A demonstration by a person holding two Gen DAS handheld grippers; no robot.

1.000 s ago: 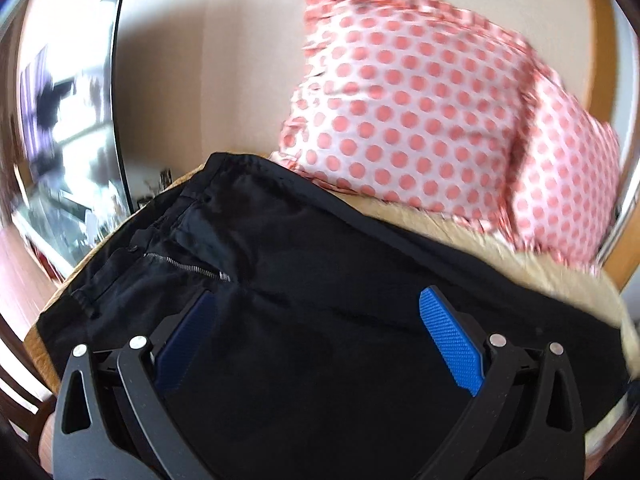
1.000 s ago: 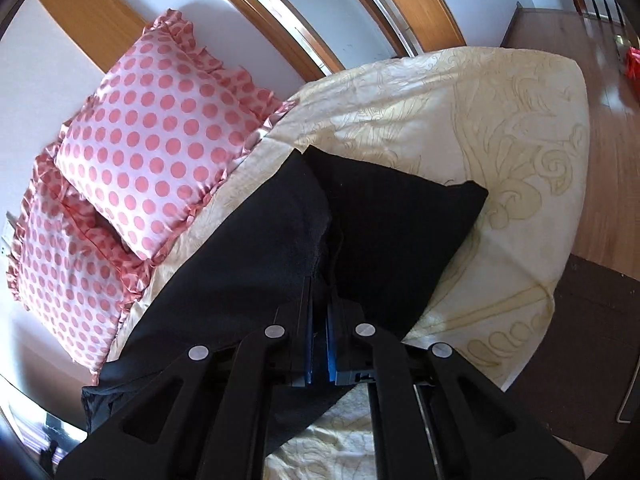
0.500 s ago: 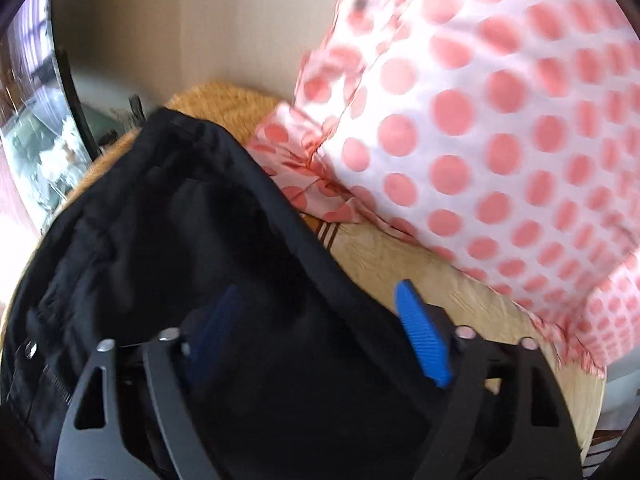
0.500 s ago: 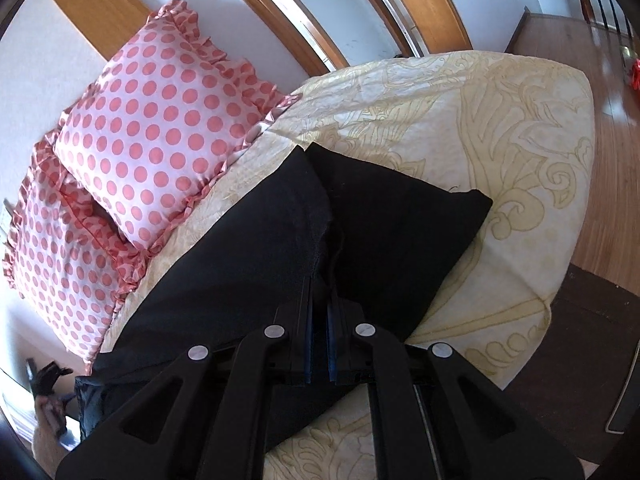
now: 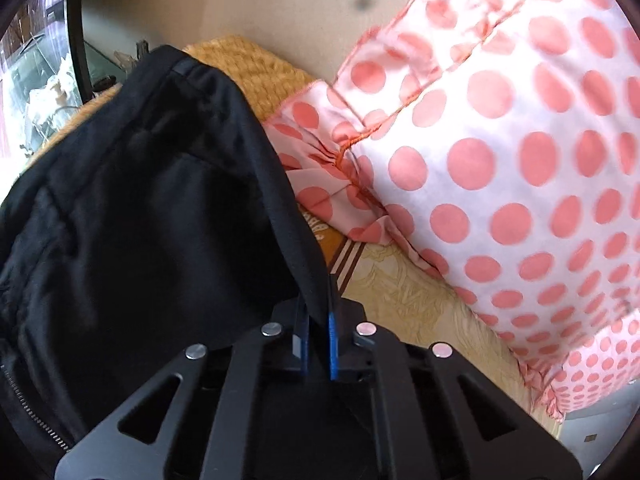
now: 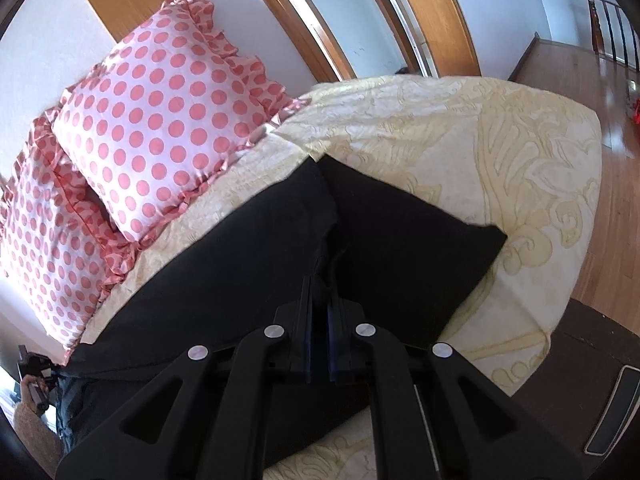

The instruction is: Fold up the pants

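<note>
Black pants (image 5: 140, 216) lie on a bed with a cream patterned cover (image 6: 500, 140). In the left wrist view my left gripper (image 5: 318, 320) is shut on the far edge of the pants near the waistband, next to the pillow. A zipper (image 5: 28, 412) shows at the lower left. In the right wrist view my right gripper (image 6: 318, 308) is shut on the pants (image 6: 260, 272) where the two legs meet; the leg ends (image 6: 408, 224) spread toward the bed's right side.
Two pink polka-dot pillows (image 6: 160, 120) lean on the wall behind the pants, close to my left gripper in its view (image 5: 500, 160). A woven mat (image 5: 248, 72) lies under the waistband. Wooden floor (image 6: 608, 140) lies past the bed's right edge.
My left gripper moved toward the pants' far edge by the pillow and closed on it; it was open before. My right gripper stayed shut on the legs and barely moved.
</note>
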